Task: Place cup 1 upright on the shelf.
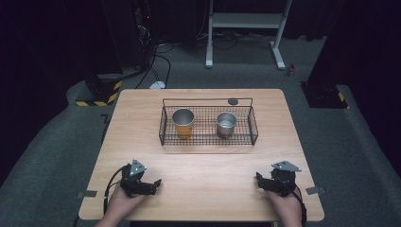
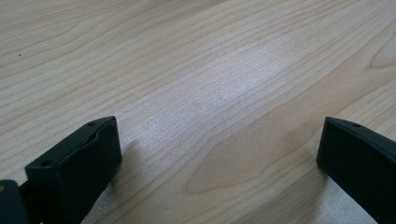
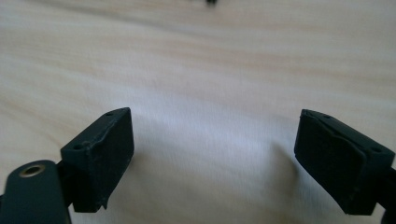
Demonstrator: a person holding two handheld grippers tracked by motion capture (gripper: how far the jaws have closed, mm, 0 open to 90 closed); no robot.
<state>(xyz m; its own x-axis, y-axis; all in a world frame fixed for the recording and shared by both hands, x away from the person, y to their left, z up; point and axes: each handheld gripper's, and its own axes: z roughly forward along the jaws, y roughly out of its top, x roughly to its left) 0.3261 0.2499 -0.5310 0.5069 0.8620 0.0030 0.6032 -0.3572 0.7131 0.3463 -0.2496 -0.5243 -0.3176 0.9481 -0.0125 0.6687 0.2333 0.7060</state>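
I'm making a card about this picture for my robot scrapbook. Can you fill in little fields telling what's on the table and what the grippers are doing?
Table: light wooden table
Basket: black wire basket, far middle of table
In basket, left: orange metal cup, upright
In basket, right: silver metal cup, upright
Left gripper: open, near edge of the table, holding nothing
Right gripper: open, near edge of the table, holding nothing
Cups touching: no, apart

Wooden table [image 1: 142, 132]; beyond it grey carpet [image 1: 56, 142], white frame stand [image 1: 246, 21], black cables [image 1: 158, 59], yellow-black striped base [image 1: 97, 97]
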